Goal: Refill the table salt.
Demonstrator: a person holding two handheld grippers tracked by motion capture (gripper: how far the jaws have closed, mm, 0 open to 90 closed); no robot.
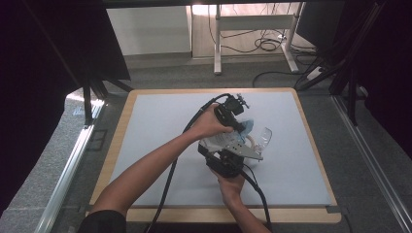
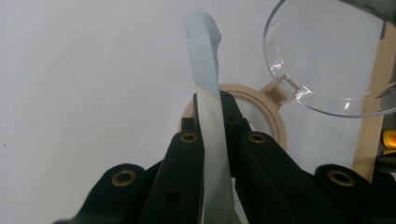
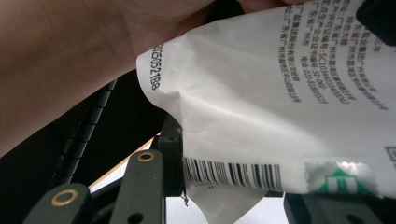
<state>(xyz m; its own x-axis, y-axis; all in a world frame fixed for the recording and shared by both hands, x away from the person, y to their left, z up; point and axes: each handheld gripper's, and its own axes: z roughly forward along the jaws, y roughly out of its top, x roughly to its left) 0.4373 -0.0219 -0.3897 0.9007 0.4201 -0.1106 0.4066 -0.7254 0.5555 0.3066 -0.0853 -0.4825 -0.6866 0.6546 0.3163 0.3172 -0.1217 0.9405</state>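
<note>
A white pouch (image 1: 221, 139) with a pale blue side hangs over the middle of the table between both grippers. In the left gripper view, my left gripper (image 2: 213, 100) is shut on the pouch's thin pale blue edge (image 2: 205, 70), which stands up between the jaws. In the right gripper view, my right gripper (image 3: 233, 177) is shut on the pouch (image 3: 261, 93) near its barcode end. From above, the left gripper (image 1: 241, 125) comes at the pouch from the far side and the right gripper (image 1: 228, 148) from the near side.
Under the pouch sits a container with a tan round rim (image 2: 276, 119) and a clear hinged lid (image 2: 327, 56) flipped open; the lid (image 1: 263, 136) lies to the right. The white mat (image 1: 160, 126) has a wooden border. Cables trail toward the front edge.
</note>
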